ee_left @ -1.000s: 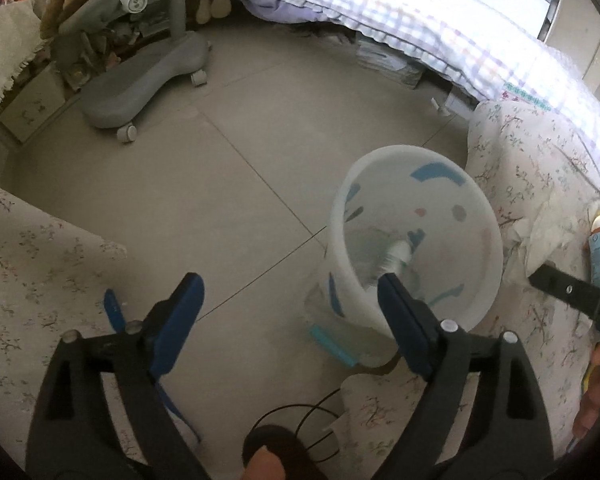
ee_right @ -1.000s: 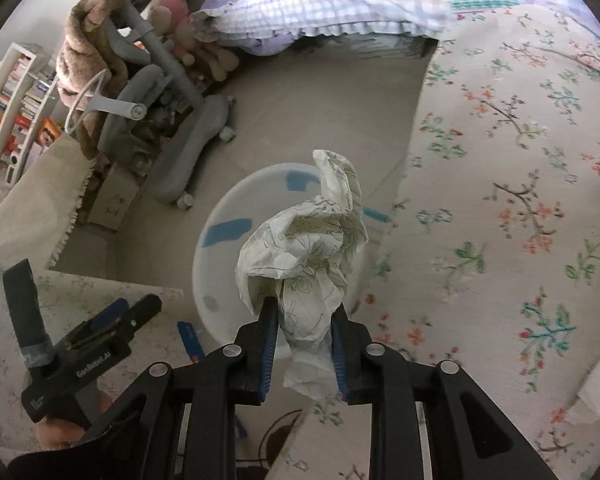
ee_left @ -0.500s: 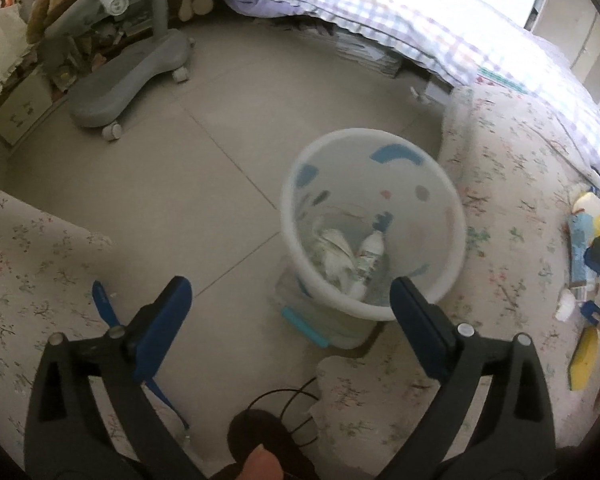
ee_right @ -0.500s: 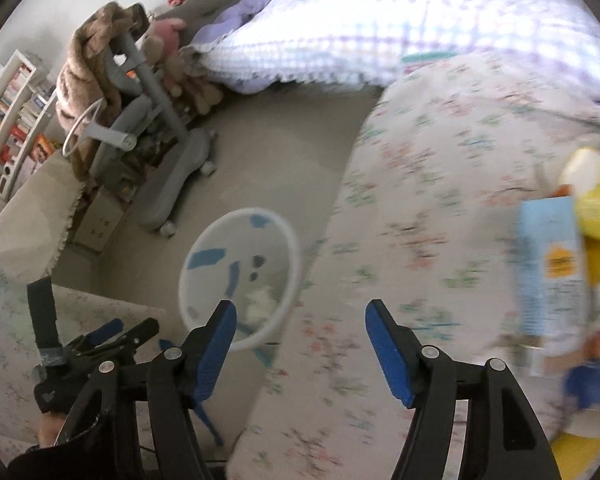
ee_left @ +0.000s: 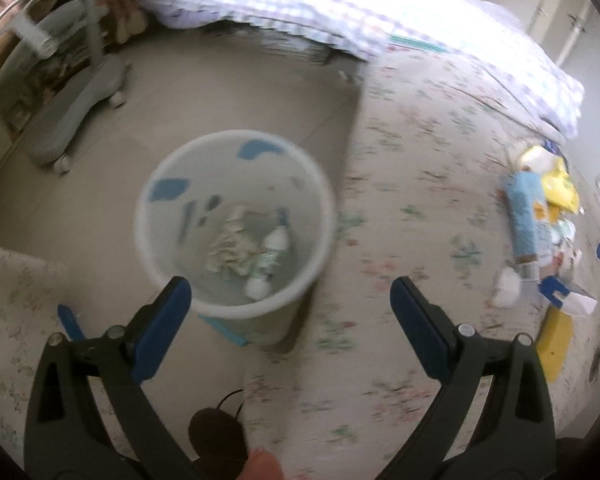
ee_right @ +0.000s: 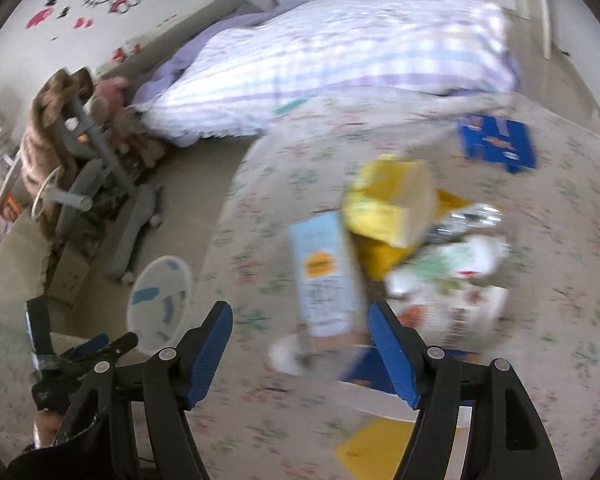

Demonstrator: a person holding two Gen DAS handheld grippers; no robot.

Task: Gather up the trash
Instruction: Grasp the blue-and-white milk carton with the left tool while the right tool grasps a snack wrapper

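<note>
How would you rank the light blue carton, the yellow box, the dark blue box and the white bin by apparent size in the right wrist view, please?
1. light blue carton and yellow box: look alike, both near the camera and blurred
2. white bin: partly hidden, farther off
3. dark blue box

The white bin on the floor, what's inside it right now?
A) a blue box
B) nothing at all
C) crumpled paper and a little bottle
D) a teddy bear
C: the left wrist view looks down into the white bin, and crumpled paper lies at the bottom beside a small white bottle.
</note>
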